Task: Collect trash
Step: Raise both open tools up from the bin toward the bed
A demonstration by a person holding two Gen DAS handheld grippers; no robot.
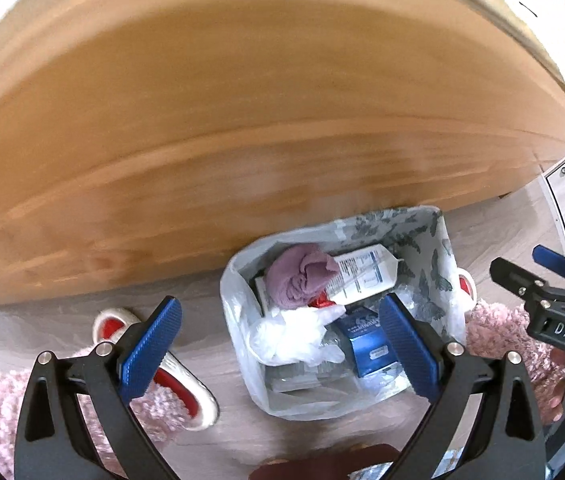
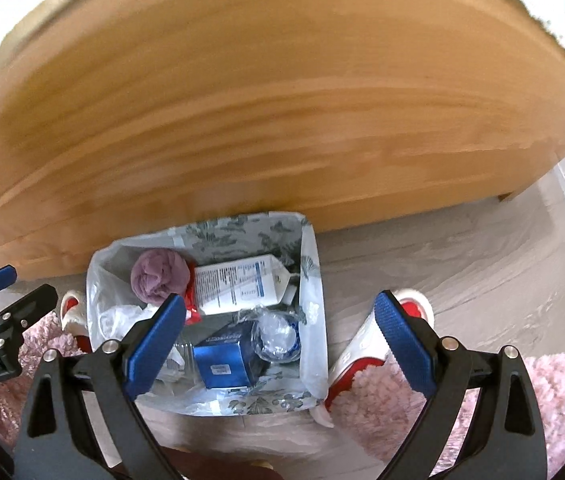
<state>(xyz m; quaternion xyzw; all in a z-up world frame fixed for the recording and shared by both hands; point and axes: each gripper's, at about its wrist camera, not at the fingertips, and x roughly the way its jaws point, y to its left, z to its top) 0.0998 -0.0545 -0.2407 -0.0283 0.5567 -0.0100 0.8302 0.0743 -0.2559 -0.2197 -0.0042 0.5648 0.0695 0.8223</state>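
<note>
A wooden panel (image 1: 242, 120) filled the upper two thirds of both views, blurred. Below it ran grey floor (image 2: 462, 264), with pink rug (image 2: 562, 392) in the lower corners.

The bin (image 1: 238, 280), lined with a clear bag (image 1: 448, 280), stood on the floor against the panel's foot, at lower centre in the left view and lower centre-left in the right view. It looked nearly full. A red-and-white slipper (image 1: 186, 380) lay just left of it in the left view; a second slipper (image 2: 362, 348) lay just right of it in the right view.

The left gripper (image 1: 280, 344) hung over the bin, jaws wide and holding nothing. The right gripper (image 2: 280, 340) was also wide and empty, its span running from the bin's middle out over the second slipper.

Inside, the trash sat in a heap: a white carton (image 2: 238, 286) lying on its side toward the back, a mauve cloth wad (image 2: 158, 276) at the back left, a blue box (image 2: 224, 360) near the front, crumpled clear plastic (image 2: 278, 334) beside the box, and a small red wrapper (image 2: 191, 308) between wad and carton.

Judged from this, the risks were in the bag and in the crowding. A jaw closing on loose film rather than a firm fold could tear it or slip off. Lifting a full bag by one edge could tip the carton out. With both tools close together, they could knock each other, or the right one could catch the slipper.
</note>
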